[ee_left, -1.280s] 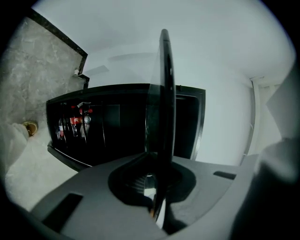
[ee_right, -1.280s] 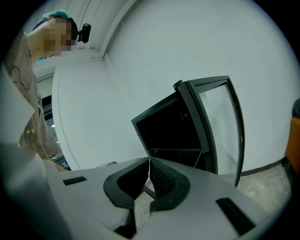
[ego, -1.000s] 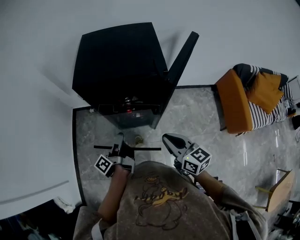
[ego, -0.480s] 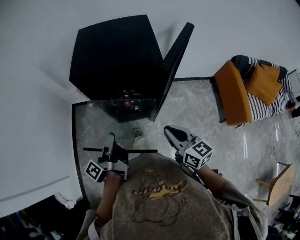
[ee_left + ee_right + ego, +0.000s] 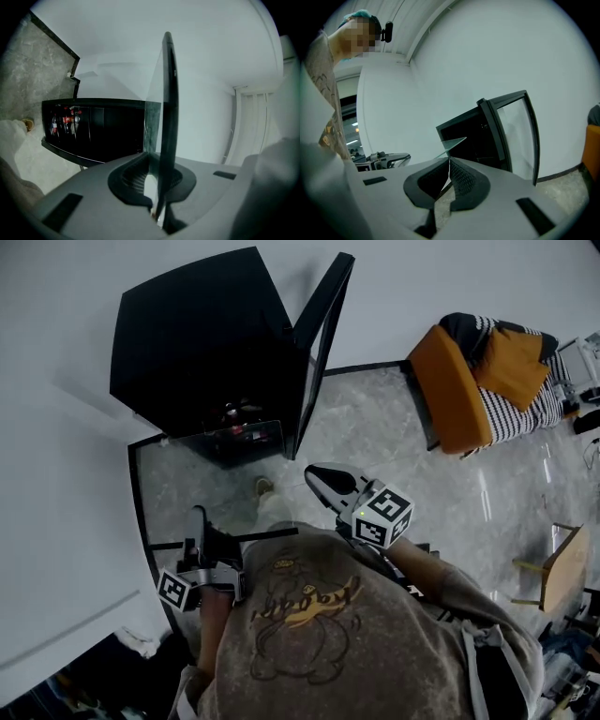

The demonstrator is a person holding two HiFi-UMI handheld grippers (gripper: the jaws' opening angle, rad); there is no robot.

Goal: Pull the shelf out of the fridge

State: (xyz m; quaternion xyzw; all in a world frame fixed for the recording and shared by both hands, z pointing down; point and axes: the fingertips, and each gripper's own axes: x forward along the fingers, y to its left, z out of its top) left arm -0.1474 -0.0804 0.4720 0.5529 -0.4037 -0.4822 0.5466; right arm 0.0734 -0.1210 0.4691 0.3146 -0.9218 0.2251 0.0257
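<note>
Clamping shelf (image 5: 187, 486) edge, left gripper (image 5: 197, 524) at 8 o'clock; right gripper (image 5: 319, 474) fingers pinched together, empty; fridge (image 5: 197, 343) at 11.

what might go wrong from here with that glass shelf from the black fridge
1. The left gripper pinches only the black front trim of the clear glass shelf. Most of the pane reaches away from that grip, so it may tilt, slip and break on the grey marble floor.
2. The fridge's open glass door stands close by the shelf's far right corner. A sideways swing could knock glass against glass.
</note>
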